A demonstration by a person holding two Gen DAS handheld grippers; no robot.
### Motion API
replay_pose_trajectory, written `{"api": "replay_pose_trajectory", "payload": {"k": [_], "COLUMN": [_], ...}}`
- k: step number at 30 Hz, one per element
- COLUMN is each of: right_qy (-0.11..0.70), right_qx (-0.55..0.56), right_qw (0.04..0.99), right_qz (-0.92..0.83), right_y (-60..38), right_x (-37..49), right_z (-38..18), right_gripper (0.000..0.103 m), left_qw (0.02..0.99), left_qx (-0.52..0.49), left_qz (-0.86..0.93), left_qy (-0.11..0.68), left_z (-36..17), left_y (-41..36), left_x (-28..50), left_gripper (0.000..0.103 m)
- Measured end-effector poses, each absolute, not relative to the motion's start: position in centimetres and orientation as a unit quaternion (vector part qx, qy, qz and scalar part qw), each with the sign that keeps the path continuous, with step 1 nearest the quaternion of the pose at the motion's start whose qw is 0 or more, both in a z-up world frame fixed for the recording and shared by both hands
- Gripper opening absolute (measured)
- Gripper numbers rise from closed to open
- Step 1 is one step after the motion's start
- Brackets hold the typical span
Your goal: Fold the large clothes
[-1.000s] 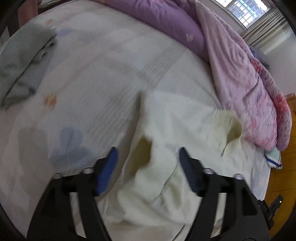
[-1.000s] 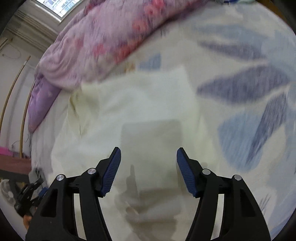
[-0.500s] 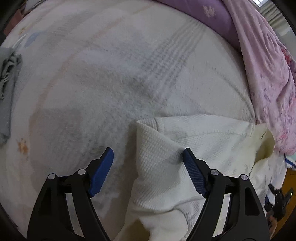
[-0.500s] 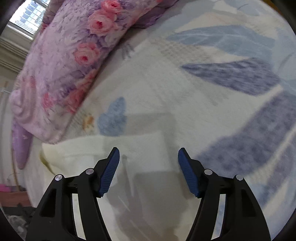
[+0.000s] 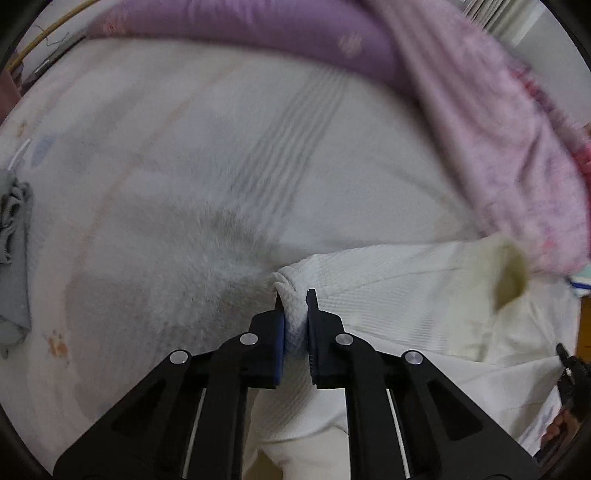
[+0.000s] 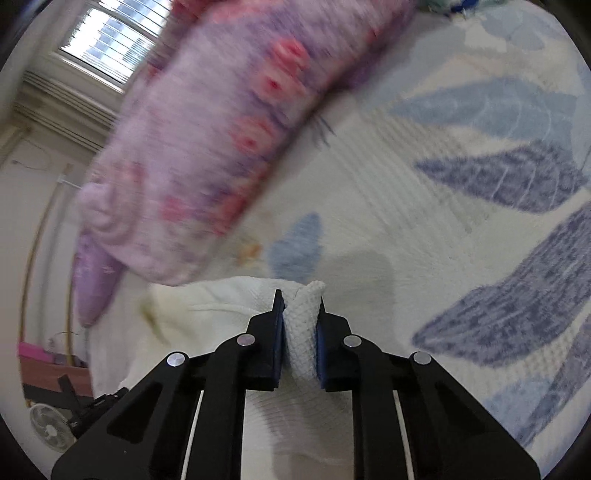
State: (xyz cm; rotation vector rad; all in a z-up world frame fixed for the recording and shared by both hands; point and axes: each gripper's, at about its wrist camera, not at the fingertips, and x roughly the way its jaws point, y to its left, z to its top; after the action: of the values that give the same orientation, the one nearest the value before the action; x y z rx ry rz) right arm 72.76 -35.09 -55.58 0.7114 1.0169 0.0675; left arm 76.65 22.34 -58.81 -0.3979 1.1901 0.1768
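A cream waffle-knit garment [image 5: 406, 306] lies spread on the bed sheet [image 5: 184, 166]. In the left wrist view, my left gripper [image 5: 293, 295] is shut on one bunched corner of it, and the cloth trails off to the right and below. In the right wrist view, my right gripper [image 6: 300, 295] has its jaws closing, with another corner of the same cream garment [image 6: 214, 306] pinched tight between the blue pads. The rest of the garment runs left and under the fingers. Neither view shows the other gripper.
A rolled pink floral quilt [image 5: 517, 147] [image 6: 207, 147] lies along the far side of the bed, just past the garment. A purple cover [image 5: 258, 22] lies beside it. A grey garment [image 5: 14, 251] sits at the left edge. A fan [image 6: 48, 424] stands on the floor.
Both grippers moved forward to the garment's far edge and went from wide open to closed, each pinching a corner of the cream cloth.
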Motion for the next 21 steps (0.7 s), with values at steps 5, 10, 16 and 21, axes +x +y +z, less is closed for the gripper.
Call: {"api": "replay_pose_trajectory", "payload": {"k": [5, 10, 16, 21], "right_qy": [0.437, 0.438, 0.496, 0.578], "right_qx": [0.327, 0.332, 0.337, 0.358], "right_qw": [0.835, 0.832, 0.799, 0.732], "right_qz": [0.064, 0.07, 0.043, -0.023], "right_y": [-34.9, -36.4, -36.8, -36.8], "right_x": [67.9, 60.3, 50.8, 45.4], "right_z": [-50.4, -47.1, -48.3, -53.5], "right_gripper": [0.012, 0.012, 0.013, 0.026], "left_qw": [0.847, 0.852, 0.809, 0.74], "left_qx": [-0.17, -0.174, -0.192, -0.236], "left_qz": [0.056, 0.055, 0.087, 0.126], "left_qy": [0.501, 0.492, 0.549, 0.617], "left_z": [-52.1, -47.7, -49.5, -54.4], "left_y": [21.1, 21.8, 21.8, 22.0], "left_x": [71.9, 64.7, 55.1, 49.1], "left_gripper": [0.01, 0.009, 0.009, 0.014]}}
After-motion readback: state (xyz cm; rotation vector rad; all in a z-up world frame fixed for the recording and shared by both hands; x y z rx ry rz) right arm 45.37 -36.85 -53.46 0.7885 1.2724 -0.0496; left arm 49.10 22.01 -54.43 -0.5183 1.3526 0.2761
